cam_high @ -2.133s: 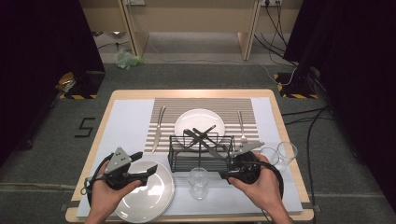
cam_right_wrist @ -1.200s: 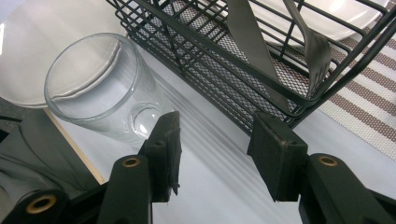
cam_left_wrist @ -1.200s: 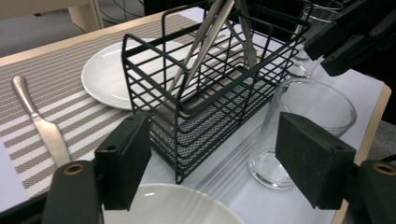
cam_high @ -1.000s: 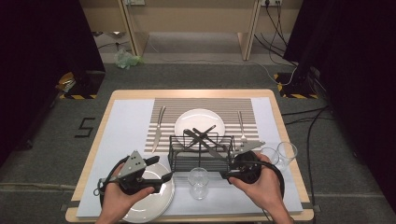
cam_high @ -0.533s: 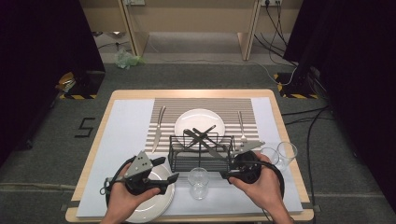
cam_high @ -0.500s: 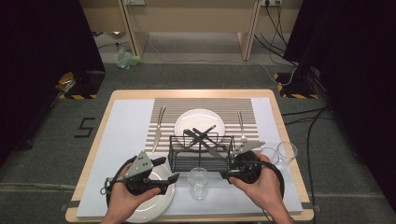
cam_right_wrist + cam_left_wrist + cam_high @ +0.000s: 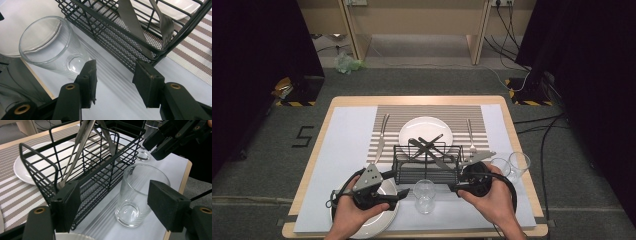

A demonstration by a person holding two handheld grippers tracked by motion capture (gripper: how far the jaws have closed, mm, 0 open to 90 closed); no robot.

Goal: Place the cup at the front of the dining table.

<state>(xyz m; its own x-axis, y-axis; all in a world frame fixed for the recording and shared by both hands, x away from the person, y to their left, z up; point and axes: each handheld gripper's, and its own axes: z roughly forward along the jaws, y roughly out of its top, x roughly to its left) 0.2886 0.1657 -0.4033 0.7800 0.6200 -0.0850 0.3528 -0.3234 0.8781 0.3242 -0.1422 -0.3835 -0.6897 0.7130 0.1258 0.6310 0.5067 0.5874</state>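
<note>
Our left gripper (image 7: pixel 113 202) stands with its jaws wide apart, and the clear glass (image 7: pixel 140 195) sits upright between them on the pale mat, neither pad (image 7: pixel 68 206) pressing on it. From above, that glass (image 7: pixel 424 195) stands at the near edge of the table, just in front of the black wire basket (image 7: pixel 427 162), with the left gripper (image 7: pixel 399 195) coming at it from the left, over the near white plate (image 7: pixel 384 222).

Our right gripper (image 7: pixel 115 82) is also parted with nothing between its pads; it rests low on the mat at the basket's right near corner (image 7: pixel 150 53), with the glass (image 7: pixel 50 47) off to one side.

To do this step well, we judge that we should bring the left gripper in level until the glass is centred between the pads, keeping the near pad off the basket wire, which is just beside it. Then we close slowly on the lower half of the wall, so that the glass does not tip or skid, and lift straight up before moving away from the basket and the cutlery (image 7: pixel 82 142) leaning in it.

Compared with two seconds ago, our left gripper has moved from the mat's left part, beside the plate, rightward toward the glass. The right hand (image 7: pixel 492 197) has kept its place, and the glass, basket, far plate (image 7: pixel 412 131) and two glasses at the right (image 7: pixel 510 165) have not shifted.
</note>
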